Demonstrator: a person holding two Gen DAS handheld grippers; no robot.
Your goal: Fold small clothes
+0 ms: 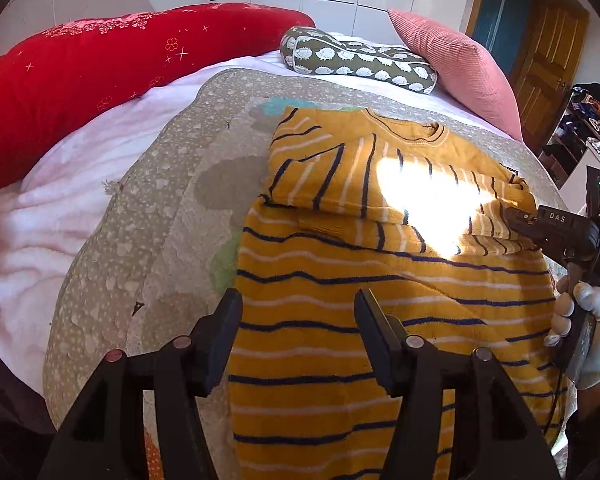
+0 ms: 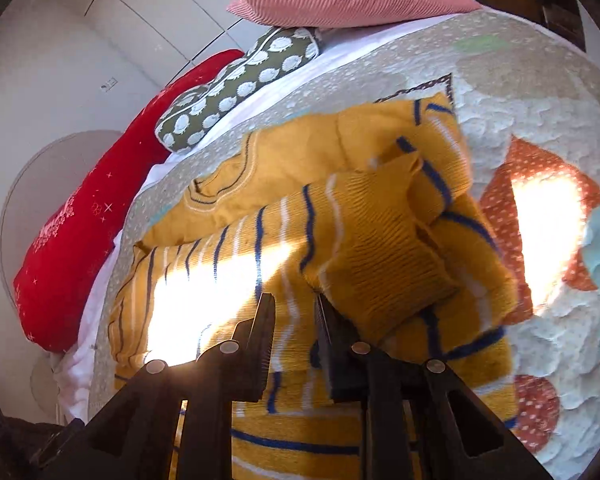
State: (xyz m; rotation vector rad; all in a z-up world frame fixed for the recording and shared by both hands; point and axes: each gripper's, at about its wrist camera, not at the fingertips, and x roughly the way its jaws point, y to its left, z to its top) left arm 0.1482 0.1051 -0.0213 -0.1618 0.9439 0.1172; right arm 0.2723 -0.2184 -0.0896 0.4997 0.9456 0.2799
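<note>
We list: one yellow striped sweater (image 1: pixel 340 248), sleeves folded in, flat on the patterned quilt (image 1: pixel 172 184) on the bed. Our left gripper (image 1: pixel 296 320) hangs released above its hem. Our right gripper (image 2: pixel 294 308), narrowly parted, grasps nothing at the folded sleeve (image 2: pixel 380 264).
</note>
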